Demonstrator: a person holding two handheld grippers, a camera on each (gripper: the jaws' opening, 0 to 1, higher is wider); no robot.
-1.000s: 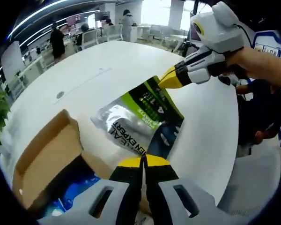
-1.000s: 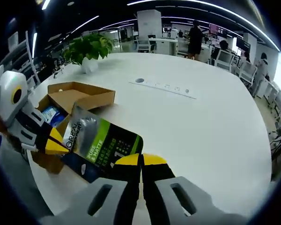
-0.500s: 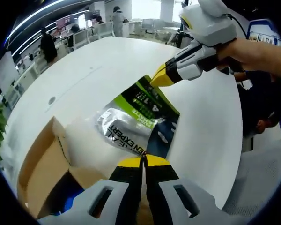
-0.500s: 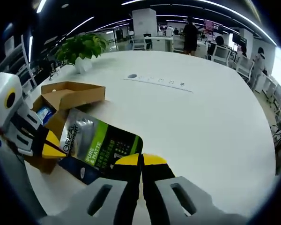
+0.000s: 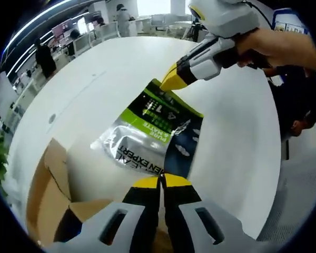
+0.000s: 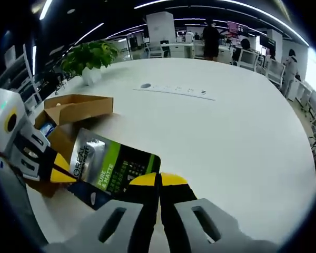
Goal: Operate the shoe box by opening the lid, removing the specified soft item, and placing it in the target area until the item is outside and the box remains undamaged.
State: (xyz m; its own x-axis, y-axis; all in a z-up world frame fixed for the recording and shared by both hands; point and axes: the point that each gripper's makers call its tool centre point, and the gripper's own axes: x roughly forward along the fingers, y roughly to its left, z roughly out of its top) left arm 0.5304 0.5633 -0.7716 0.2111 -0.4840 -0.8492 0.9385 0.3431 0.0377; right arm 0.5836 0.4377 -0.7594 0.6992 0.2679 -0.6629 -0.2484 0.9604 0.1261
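Both sets of jaws are pinched fully together on the same pouch. My left gripper (image 5: 161, 182) has the dark blue bottom edge; my right gripper (image 6: 158, 180) has the opposite edge, by the green panel. In the left gripper view the right one comes in from the upper right, yellow tips on the pouch's far corner. In the right gripper view the left gripper (image 6: 60, 171) bites the near-left corner.

The pouch (image 5: 155, 132) is a flat foil-and-plastic sachet, silver, green and navy, with printed text. It hangs stretched between the two grips above the white table (image 5: 237, 137), outside and just beside the open cardboard box (image 6: 73, 108).

Handling, as I judge it:
- Light and floppy, it sags without tension on both ends.
- Glossy film, so likely slippery. Edge pinches could creep out.
- Best hold is the sealed seams at the borders, stiffer and not over the contents.
- No hard squeeze on the middle, it may crease or burst.

The box has its lid folded back, with something blue visible inside. It looks intact. A potted plant (image 6: 92, 55) stands farther back on the table. Item is out; what's left is setting it down flat on the table away from the box.
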